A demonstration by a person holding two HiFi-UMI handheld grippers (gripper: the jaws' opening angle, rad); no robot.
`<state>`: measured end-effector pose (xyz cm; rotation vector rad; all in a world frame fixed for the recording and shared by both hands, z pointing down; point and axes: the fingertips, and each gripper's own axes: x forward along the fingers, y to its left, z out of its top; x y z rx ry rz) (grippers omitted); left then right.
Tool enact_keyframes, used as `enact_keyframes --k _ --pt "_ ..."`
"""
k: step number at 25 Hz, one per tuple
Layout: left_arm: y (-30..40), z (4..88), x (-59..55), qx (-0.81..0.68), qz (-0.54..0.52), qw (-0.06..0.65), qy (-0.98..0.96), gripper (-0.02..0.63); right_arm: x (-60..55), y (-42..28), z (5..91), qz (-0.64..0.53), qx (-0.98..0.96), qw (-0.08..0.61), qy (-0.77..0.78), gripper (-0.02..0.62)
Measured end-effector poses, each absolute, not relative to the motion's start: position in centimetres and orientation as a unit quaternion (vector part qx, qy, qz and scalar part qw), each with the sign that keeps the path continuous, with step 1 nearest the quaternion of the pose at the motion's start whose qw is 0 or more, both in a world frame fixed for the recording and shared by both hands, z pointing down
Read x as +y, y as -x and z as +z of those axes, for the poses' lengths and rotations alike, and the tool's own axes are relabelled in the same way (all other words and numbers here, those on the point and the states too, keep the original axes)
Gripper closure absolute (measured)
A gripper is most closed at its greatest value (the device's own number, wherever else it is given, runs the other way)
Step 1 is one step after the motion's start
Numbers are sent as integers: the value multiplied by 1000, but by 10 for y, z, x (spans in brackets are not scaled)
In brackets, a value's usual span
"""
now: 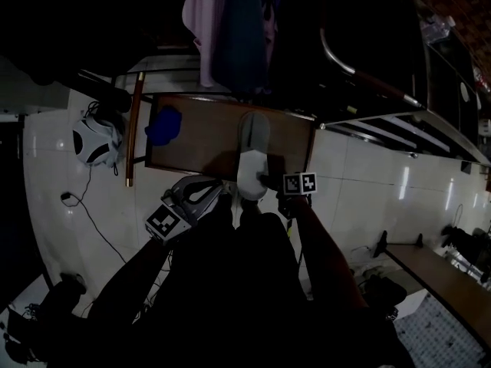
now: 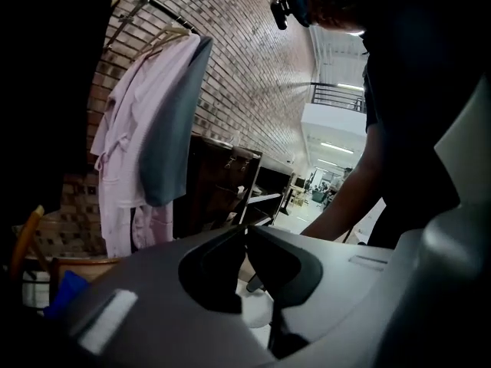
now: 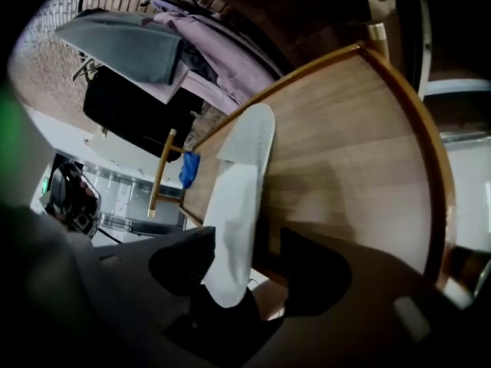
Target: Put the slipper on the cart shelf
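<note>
Slipper point(image 1: 252, 156), one only, lies on the wooden cart shelf point(image 1: 192, 148). Its long axis runs front to back, toe toward the hanging clothes point(image 1: 230, 29), heel jutting over the near edge. The right gripper point(image 3: 247, 244) stands wide open around that heel, not clamping it. The left gripper point(image 2: 244, 240) is closed and empty, near that edge. One blue item point(image 1: 163, 125) sits far left. Bare wood runs right of the slipper to the raised rim.
</note>
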<state>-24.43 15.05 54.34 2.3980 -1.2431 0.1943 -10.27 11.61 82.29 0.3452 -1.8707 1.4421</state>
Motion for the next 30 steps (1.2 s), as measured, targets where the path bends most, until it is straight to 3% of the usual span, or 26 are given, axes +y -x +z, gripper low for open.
enact_keyframes --k 12,14,18,30 --pt "238 560 166 -473 73 237 -846 592 110 118 831 663 -684 278 -119 358" --pt "238 563 165 -476 71 234 -845 592 112 118 833 661 -685 284 -116 493" --pt "236 559 164 -481 66 245 -839 591 112 118 826 660 -693 269 -113 523" --pt "228 536 150 -471 59 213 -854 592 102 103 732 610 -761 184 -123 537"
